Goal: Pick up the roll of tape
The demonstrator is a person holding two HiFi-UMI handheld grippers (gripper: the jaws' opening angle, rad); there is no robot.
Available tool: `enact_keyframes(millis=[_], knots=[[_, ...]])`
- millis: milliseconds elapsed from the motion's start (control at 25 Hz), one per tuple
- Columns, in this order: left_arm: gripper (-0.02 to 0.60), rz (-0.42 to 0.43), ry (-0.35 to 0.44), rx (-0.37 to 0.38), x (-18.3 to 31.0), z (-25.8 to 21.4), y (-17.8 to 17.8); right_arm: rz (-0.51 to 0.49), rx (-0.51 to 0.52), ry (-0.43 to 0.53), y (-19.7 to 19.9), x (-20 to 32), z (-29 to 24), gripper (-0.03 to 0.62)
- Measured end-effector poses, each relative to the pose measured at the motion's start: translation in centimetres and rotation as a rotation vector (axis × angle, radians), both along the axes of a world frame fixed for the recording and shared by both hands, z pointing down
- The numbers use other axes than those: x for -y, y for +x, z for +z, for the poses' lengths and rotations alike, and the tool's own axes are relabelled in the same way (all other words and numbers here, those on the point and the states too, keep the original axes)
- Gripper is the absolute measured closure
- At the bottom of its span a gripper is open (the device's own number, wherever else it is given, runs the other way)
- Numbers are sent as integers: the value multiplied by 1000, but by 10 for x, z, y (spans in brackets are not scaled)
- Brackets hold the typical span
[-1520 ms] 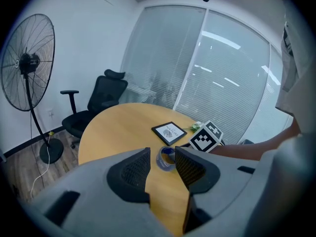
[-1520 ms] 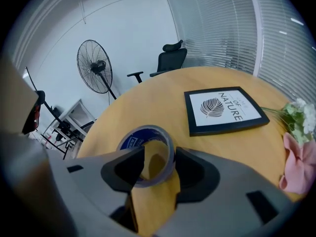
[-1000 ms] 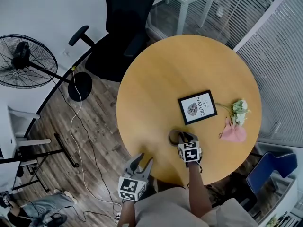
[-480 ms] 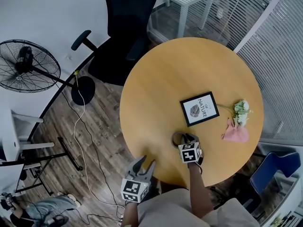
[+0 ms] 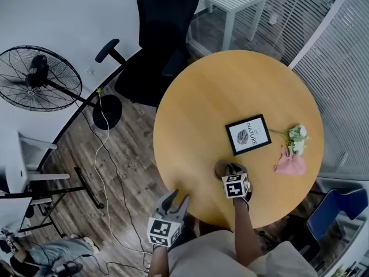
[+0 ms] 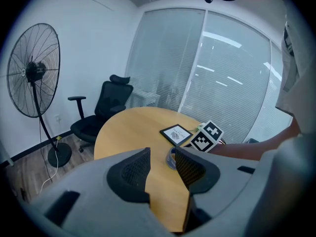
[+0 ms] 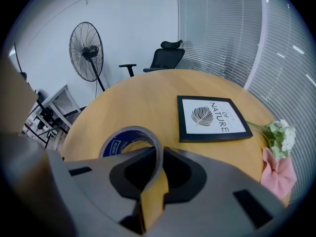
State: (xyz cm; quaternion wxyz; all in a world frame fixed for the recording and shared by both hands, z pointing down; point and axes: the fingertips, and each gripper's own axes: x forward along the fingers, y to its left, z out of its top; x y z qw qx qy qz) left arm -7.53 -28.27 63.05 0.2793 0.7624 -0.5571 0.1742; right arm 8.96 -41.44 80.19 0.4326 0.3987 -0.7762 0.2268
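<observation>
The roll of tape [image 5: 219,168], grey with a blue core, lies flat on the round wooden table [image 5: 202,108] near its front edge. My right gripper [image 5: 229,169] points steeply down at it. In the right gripper view the jaws pinch the near wall of the roll of tape [image 7: 123,139], one pad inside the ring and one outside; the right gripper [image 7: 160,154] is shut on it. My left gripper [image 5: 173,203] hovers off the table's front left edge, open and holding nothing. Through the left gripper [image 6: 163,158] jaws part of the tape [image 6: 171,158] shows.
A black-framed leaf print [image 5: 248,135] lies just beyond the tape. White flowers [image 5: 297,137] and a pink cloth [image 5: 290,164] lie at the table's right edge. A black office chair [image 5: 161,33] stands behind the table, a floor fan [image 5: 40,79] and cables at left.
The head view has drifted, so the table sits slightly further right and lower. Both grippers keep their places against the table, and the right one stays at the tape.
</observation>
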Motion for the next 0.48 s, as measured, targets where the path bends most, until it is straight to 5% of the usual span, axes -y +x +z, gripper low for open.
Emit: enact_keyframes(millis=[480], knots=[[423,-41,42,6,-24,-20,-26,-37,7,57,-21,-21,-39,551]])
